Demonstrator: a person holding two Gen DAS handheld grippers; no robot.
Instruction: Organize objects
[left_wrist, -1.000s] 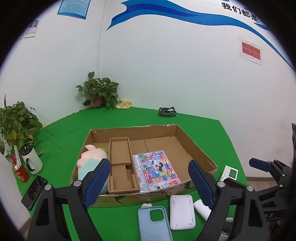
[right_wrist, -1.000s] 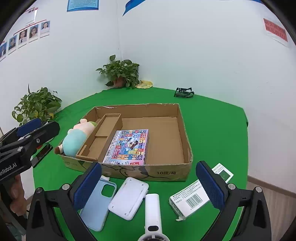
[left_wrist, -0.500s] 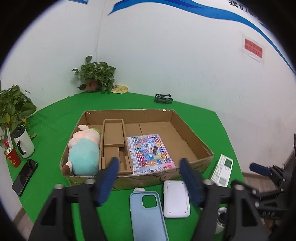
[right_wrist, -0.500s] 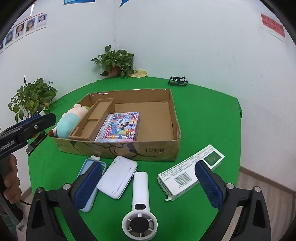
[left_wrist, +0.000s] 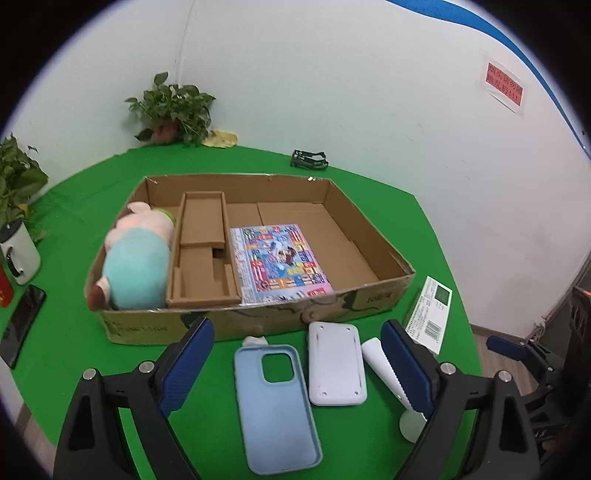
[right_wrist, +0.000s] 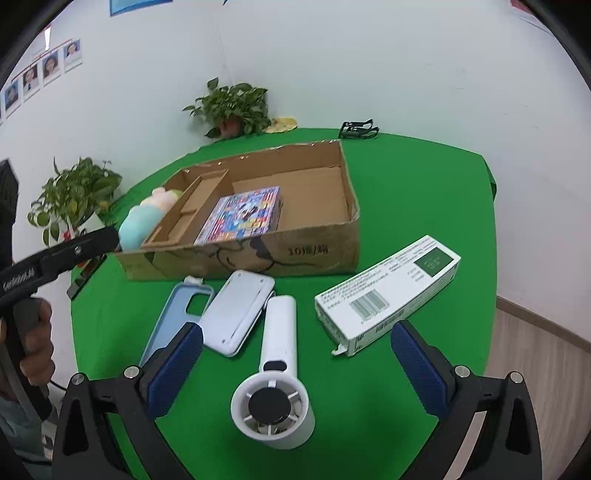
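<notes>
1. Table (left_wrist: 388, 206): round, covered in green cloth, set against white walls.
2. Box (left_wrist: 373, 299): open cardboard tray at the table's middle, with a cardboard insert (left_wrist: 203, 254) dividing its left part.
3. Plush (left_wrist: 136, 258): pink and teal, lying in the box's left compartment, beside the insert.
4. Book (left_wrist: 280, 264): colourful cover, flat on the box floor, just right of the insert.
5. Phone case (left_wrist: 275, 406): light blue, lying on the cloth in front of the box, camera hole toward the box.
6. White case (left_wrist: 336, 363): flat, just right of the phone case, near the box's front wall.
7. Fan (right_wrist: 277, 369): white handheld, lying flat, head toward the right wrist camera, handle beside the white case.
8. Carton (right_wrist: 388, 291): long white packet with barcode and green square, right of the fan, outside the box.
9. Left gripper (left_wrist: 295, 369): jaws have just been opening and stand wide apart above the phone case and white case, gripping nothing.
10. Right gripper (right_wrist: 295, 369): jaws have just been opening and stand wide apart above the fan, gripping nothing.
11. Hand (right_wrist: 33, 350): grips the left gripper's handle, seen at the left edge of the right wrist view.
</notes>
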